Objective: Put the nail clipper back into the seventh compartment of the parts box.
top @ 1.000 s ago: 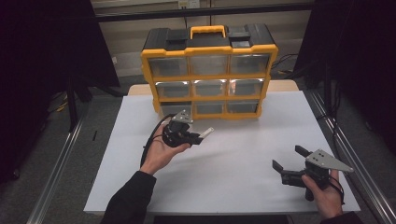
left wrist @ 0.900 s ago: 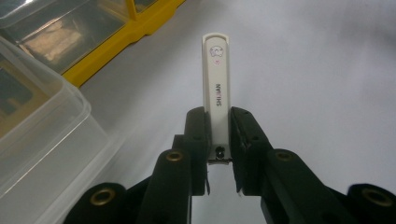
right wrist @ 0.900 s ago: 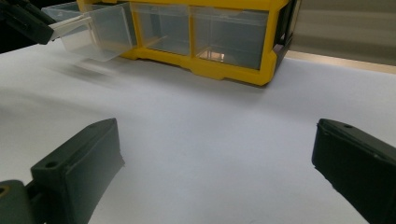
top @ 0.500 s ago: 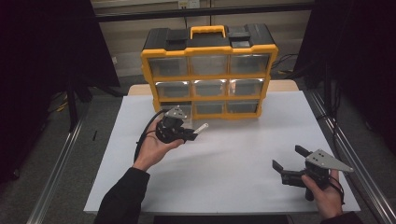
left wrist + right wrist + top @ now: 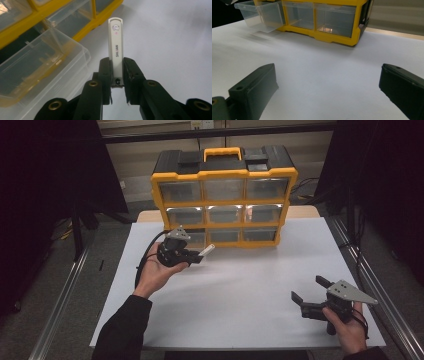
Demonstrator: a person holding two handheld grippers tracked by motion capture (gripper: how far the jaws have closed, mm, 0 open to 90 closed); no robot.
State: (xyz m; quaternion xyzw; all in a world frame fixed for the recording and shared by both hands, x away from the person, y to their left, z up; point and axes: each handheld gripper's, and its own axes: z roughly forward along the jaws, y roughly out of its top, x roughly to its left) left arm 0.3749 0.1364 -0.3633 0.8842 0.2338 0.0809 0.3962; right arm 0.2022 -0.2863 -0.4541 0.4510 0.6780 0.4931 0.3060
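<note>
White surface [image 5: 240, 290] carries my yellow organizer [image 5: 225, 195]; left gripper [image 5: 117, 72] pinches a white clipper [image 5: 116, 47] lengthwise, the pulled-out drawer [image 5: 40, 67] just beside; right gripper [image 5: 312, 302] fingers spread

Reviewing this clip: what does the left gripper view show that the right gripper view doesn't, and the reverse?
Left gripper view alone: a slim white nail clipper printed with lettering, clamped upright between the left gripper jaws. Right gripper view alone: the right gripper with jaws spread wide and nothing between them, plus two closed bottom drawers. Both share: the yellow organizer, its pulled-out clear drawer and the white table.
</note>
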